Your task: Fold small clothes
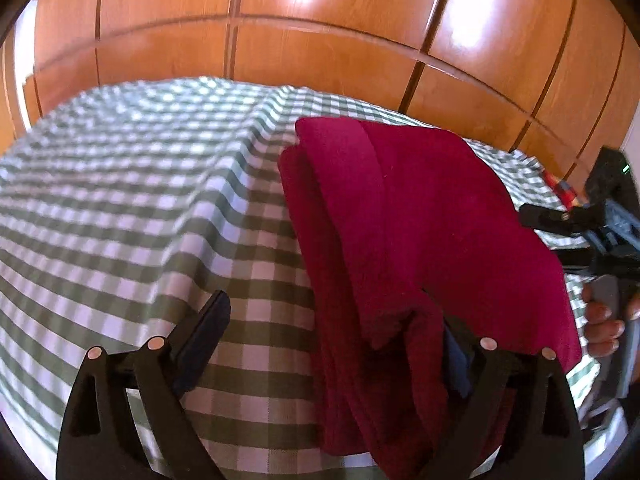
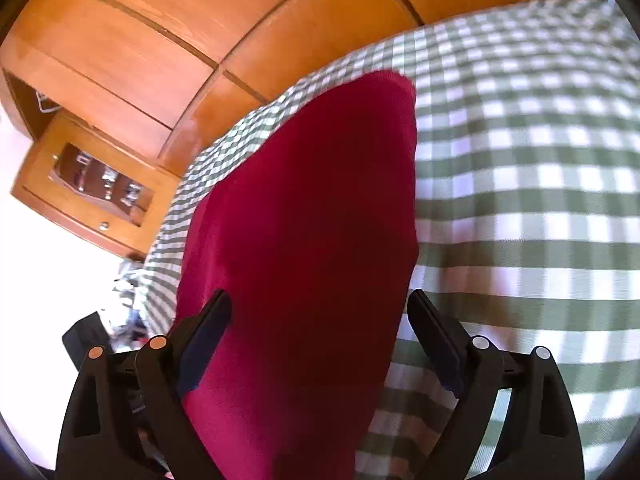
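A dark red garment (image 1: 420, 240) lies folded in layers on a green-and-white checked cloth (image 1: 160, 200). My left gripper (image 1: 332, 344) is open at the garment's near left edge; its right finger is partly covered by a red fold, its left finger (image 1: 208, 332) sits over bare cloth. In the right wrist view the red garment (image 2: 312, 220) runs between the fingers of my right gripper (image 2: 320, 332), which is open. The right gripper also shows in the left wrist view (image 1: 560, 216), at the garment's right edge, with the hand holding it.
Orange wooden wardrobe doors (image 1: 320, 20) stand behind the checked surface. A wooden nightstand with a drawer (image 2: 92, 188) stands at the left in the right wrist view. A small colourful item (image 1: 564, 192) lies at the far right.
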### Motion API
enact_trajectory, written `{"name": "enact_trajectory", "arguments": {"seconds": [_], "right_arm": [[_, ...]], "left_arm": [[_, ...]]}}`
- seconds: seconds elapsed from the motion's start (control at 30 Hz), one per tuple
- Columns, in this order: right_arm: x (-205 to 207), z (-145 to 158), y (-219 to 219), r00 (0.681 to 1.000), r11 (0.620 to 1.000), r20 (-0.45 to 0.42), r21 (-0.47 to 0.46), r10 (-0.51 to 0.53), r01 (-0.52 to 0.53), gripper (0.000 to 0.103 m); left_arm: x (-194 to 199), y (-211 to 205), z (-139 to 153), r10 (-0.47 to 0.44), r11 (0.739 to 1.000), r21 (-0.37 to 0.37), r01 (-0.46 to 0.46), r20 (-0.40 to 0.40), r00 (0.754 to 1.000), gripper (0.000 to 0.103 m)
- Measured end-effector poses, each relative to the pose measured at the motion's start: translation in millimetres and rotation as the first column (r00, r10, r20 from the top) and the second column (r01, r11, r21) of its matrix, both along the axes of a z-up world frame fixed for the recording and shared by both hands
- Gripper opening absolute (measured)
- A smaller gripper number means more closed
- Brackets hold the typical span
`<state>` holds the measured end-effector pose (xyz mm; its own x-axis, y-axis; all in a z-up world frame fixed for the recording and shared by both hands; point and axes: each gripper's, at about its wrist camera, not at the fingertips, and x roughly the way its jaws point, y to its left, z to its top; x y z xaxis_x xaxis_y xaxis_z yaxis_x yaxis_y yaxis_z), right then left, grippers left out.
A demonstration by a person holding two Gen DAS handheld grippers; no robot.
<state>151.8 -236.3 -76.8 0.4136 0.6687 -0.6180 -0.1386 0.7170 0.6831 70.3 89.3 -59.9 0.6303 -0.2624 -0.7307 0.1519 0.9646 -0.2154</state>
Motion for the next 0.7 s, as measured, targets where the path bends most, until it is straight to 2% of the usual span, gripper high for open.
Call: {"name": "enact_trajectory", "arguments": {"seconds": [0.13, 0.23, 0.3, 0.4, 0.43, 0.6, 0.7], "right_arm": [[6, -11, 8, 0.999, 0.996, -0.018, 0.080, 0.039, -0.038, 0.087], [13, -16, 20, 0.997, 0.992, -0.027, 0.108, 0.072, -0.069, 0.076], [12, -15, 25, 0.997, 0.991, -0.025, 0.113, 0.073, -0.070, 0.062], [0, -1, 26, 0.997, 0.994, 0.021, 0.087, 0.070, -0.071, 0.046], [-4, 7, 26, 0.997, 0.994, 0.042, 0.081, 0.068, -0.071, 0.044], [-23, 46, 15, 0.988, 0.998, 0.150, 0.036, 0.046, -0.052, 0.041], [-28, 69, -13, 0.979, 1.000, 0.202, 0.024, 0.000, -0.005, 0.041]], "left_arm": [[3, 8, -12, -0.015, 0.996, -0.084, 0.012, -0.028, 1.000, 0.093], [5, 13, -19, -0.033, 0.989, -0.148, 0.027, -0.034, 0.999, 0.091], [5, 15, -22, -0.045, 0.981, -0.189, 0.037, -0.038, 0.998, 0.085], [5, 17, -24, -0.086, 0.962, -0.264, 0.072, -0.040, 0.996, 0.065], [6, 17, -24, -0.117, 0.946, -0.308, 0.099, -0.042, 0.992, 0.051], [12, 5, -18, -0.173, 0.923, -0.357, 0.146, -0.045, 0.984, 0.044], [24, -18, -8, -0.219, 0.909, -0.369, 0.192, -0.033, 0.975, 0.040]]}}
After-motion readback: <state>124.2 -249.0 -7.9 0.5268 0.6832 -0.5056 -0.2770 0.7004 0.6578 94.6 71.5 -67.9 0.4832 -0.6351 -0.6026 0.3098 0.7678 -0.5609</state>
